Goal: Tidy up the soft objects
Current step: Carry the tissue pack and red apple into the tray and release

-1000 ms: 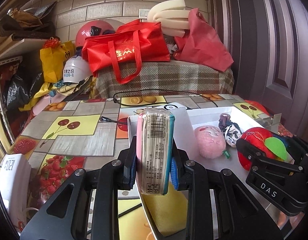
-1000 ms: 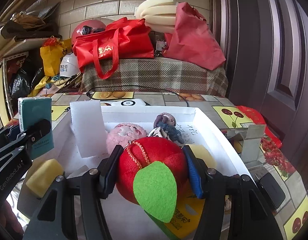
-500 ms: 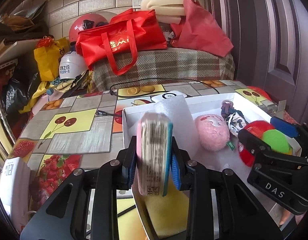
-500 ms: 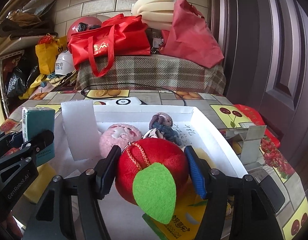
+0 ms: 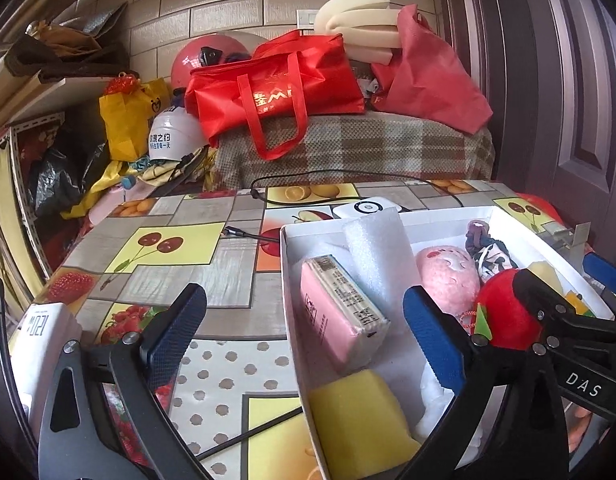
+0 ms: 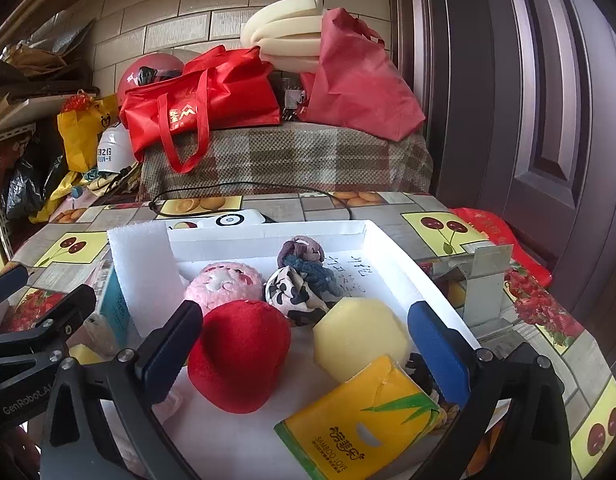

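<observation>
Both our tongs are spread wide w/ nothing between the pads. Our left tongs (image 5: pixel 304 328) straddle the near-left wall of the white box (image 5: pixel 286 276): one pad over the surface (image 5: pixel 212 280), the other inside the box. Our right tongs (image 6: pixel 304 348) hang over the box's near-right part, red plush apple (image 6: pixel 240 360) just inside the left pad; touching or not, we can't tell.

Nearest in the box: yellow sponge (image 5: pixel 359 420) in the near-left corner, and a yellow "Bamboo Love" tissue pack (image 6: pixel 355 420) in the near-right part. Next, the pink-and-teal tissue pack (image 5: pixel 341 312) lies on its side along the left wall, free of the pads. The pale yellow sponge (image 6: pixel 359 336) sits right of the apple, partly under the yellow pack's far corner. Behind: white foam sheet (image 6: pixel 146 276) leans upright beside the pink pack; pink plush ball (image 6: pixel 224 286) just behind the apple; black-and-white cloth (image 6: pixel 296 296) and scrunchies (image 6: pixel 306 256) beside it, mid-box.

Beyond the box: a white device (image 6: pixel 232 220) and black cable (image 5: pixel 327 188) on the surface, then a red tote bag (image 5: pixel 276 92) on a plaid-covered bench (image 5: pixel 367 148).
</observation>
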Demonstrator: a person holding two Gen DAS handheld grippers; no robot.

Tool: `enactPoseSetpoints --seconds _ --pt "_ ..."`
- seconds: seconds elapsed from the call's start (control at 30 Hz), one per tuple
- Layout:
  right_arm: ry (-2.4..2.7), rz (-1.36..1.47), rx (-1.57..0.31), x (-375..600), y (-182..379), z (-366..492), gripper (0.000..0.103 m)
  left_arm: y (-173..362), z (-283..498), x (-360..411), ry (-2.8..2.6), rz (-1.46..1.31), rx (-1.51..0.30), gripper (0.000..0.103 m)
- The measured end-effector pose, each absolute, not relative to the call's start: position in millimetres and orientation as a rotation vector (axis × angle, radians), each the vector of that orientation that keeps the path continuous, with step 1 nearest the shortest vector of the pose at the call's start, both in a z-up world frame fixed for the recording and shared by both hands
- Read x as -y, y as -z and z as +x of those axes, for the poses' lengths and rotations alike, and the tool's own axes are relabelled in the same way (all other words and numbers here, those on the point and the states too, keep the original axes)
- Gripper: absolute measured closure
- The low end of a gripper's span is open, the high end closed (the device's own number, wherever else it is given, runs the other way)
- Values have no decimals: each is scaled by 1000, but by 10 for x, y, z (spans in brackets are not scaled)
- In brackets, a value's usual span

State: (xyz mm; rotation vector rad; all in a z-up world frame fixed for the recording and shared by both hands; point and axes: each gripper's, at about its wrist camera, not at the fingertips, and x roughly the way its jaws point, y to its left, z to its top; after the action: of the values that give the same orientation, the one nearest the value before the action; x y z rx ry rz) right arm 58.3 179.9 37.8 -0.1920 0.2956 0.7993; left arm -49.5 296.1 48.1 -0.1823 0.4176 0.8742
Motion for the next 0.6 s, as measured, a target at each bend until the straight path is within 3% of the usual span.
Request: enactPoseSetpoints --seconds 0.37,0.6 --pt "-823 -145 -167 -1622 -429 418 0 -540 -625 -2824 -891 -145 -343 0" --pt "-793 -161 -192 -1518 -404 355 0 -540 -761 -2655 -891 -142 -341 0"
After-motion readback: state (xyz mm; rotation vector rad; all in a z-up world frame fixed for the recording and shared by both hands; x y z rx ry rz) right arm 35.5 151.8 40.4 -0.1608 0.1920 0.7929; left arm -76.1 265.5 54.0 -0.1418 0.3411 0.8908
